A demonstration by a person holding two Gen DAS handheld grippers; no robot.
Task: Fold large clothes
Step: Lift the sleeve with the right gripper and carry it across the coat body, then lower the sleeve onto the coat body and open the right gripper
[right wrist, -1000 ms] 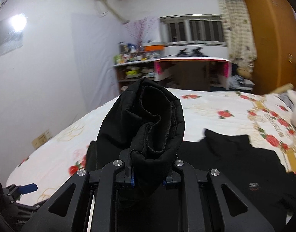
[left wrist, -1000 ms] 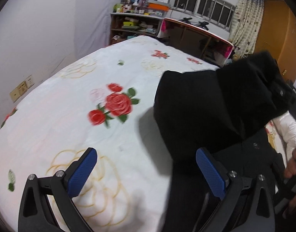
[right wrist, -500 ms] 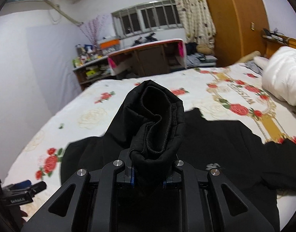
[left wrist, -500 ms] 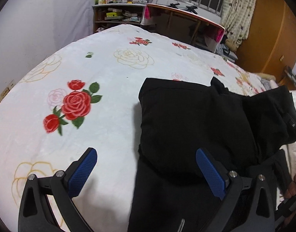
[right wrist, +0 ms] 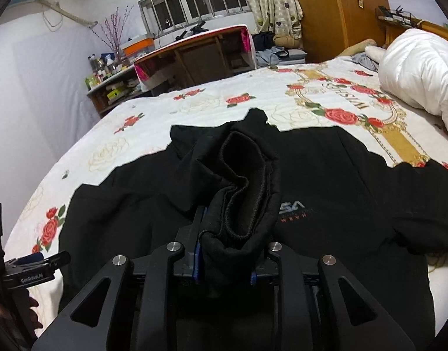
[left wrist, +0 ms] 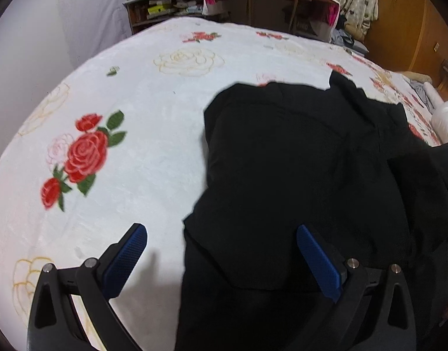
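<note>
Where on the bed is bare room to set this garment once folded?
Bare bedspread lies left of the black garment, around the red rose print, and beyond its collar toward the desk. The white duvet crowds the right.

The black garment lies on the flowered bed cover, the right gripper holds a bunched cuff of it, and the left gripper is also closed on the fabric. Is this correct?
Not quite. The left gripper is open and holds nothing, as the left wrist view shows. The rest stands: the black garment lies on the flowered bed cover, and the right gripper holds its bunched cuff.
</note>
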